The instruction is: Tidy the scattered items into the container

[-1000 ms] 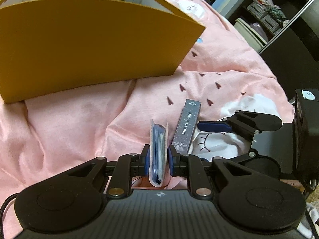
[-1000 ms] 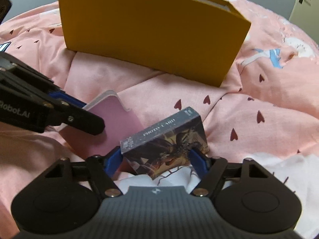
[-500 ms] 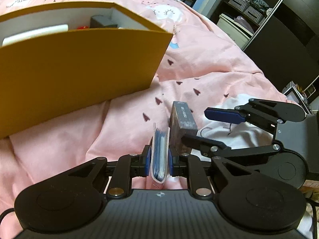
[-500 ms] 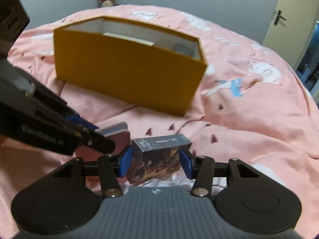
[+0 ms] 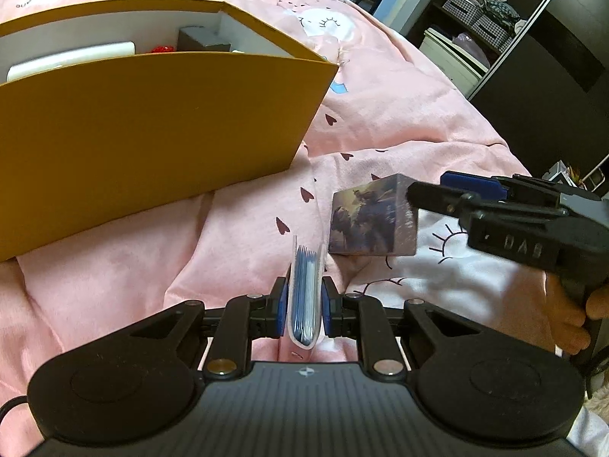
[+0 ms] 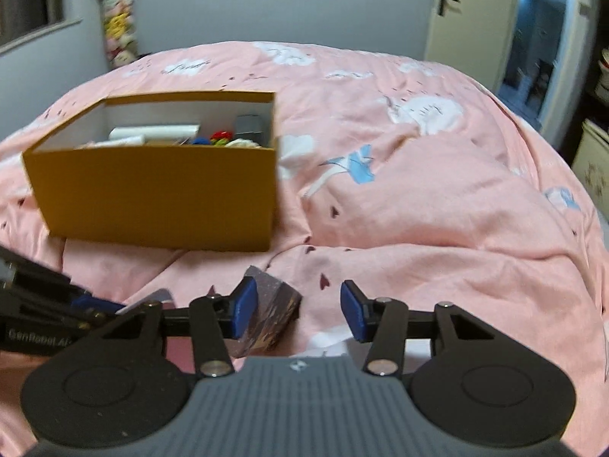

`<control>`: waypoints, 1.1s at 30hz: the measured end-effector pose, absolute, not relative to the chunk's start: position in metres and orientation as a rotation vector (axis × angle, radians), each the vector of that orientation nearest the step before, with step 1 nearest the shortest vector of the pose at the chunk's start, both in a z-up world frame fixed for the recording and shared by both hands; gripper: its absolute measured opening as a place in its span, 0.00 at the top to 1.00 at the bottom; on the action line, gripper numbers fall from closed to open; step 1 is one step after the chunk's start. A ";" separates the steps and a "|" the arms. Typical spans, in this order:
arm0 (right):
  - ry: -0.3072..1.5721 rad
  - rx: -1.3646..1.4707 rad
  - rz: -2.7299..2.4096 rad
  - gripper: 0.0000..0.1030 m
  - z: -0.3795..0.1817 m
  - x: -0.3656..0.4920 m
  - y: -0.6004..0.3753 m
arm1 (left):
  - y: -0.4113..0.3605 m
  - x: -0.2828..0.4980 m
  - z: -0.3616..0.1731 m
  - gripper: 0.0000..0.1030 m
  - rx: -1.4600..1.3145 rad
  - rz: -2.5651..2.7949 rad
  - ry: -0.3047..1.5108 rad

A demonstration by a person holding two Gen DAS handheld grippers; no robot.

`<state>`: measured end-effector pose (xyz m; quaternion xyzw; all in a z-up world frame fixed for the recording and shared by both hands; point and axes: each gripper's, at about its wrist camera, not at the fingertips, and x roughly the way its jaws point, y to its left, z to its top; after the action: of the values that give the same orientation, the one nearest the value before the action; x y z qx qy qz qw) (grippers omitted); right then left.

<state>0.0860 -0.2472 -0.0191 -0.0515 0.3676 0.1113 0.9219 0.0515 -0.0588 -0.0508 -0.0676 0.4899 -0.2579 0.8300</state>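
Note:
My left gripper [image 5: 304,297] is shut on a pink card holder [image 5: 304,316] with blue sleeves, held upright just above the bed. The yellow cardboard box [image 5: 152,133] stands open ahead of it, also seen in the right wrist view [image 6: 160,194]. My right gripper [image 6: 298,312] has its jaws closing with the dark photo card box [image 6: 272,316] between them. The card box leans on the left pad, and a gap separates it from the right pad. In the left wrist view the card box [image 5: 375,215] sits at the right gripper's [image 5: 430,184] tips.
A rumpled pink bedspread [image 6: 418,198] covers the whole bed. Inside the yellow box lie a white item [image 5: 76,61], something red and a grey block [image 5: 201,40]. Dark shelves [image 5: 495,19] stand past the bed's right edge. A hand [image 5: 567,316] holds the right gripper.
The right gripper rose and rolled, and the card box turned between its jaws and came off the right pad. The yellow box's inside has come into view. The left gripper keeps hold of the card holder.

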 end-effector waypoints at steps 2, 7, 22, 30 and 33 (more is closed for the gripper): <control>0.780 -0.051 0.224 0.52 -0.018 0.088 -0.255 | -0.058 0.052 -0.051 0.81 -0.149 -0.542 1.042; 0.868 0.146 0.220 0.53 -0.020 0.097 -0.278 | -0.055 0.052 -0.051 0.81 -0.160 -0.533 1.047; 0.917 0.276 0.140 0.70 -0.027 0.099 -0.312 | -0.049 0.040 -0.030 0.82 -0.129 -0.450 0.938; 0.912 0.308 0.208 0.51 -0.027 0.098 -0.306 | -0.041 0.034 -0.016 0.82 -0.112 -0.397 0.862; 0.919 0.295 0.223 0.51 -0.032 0.101 -0.300 | -0.034 0.033 -0.014 0.82 -0.113 -0.374 0.850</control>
<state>0.1007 -0.3004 -0.0321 0.1415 0.4409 0.1069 0.8799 0.0333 -0.0338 -0.0138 -0.0547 0.4098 -0.1801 0.8926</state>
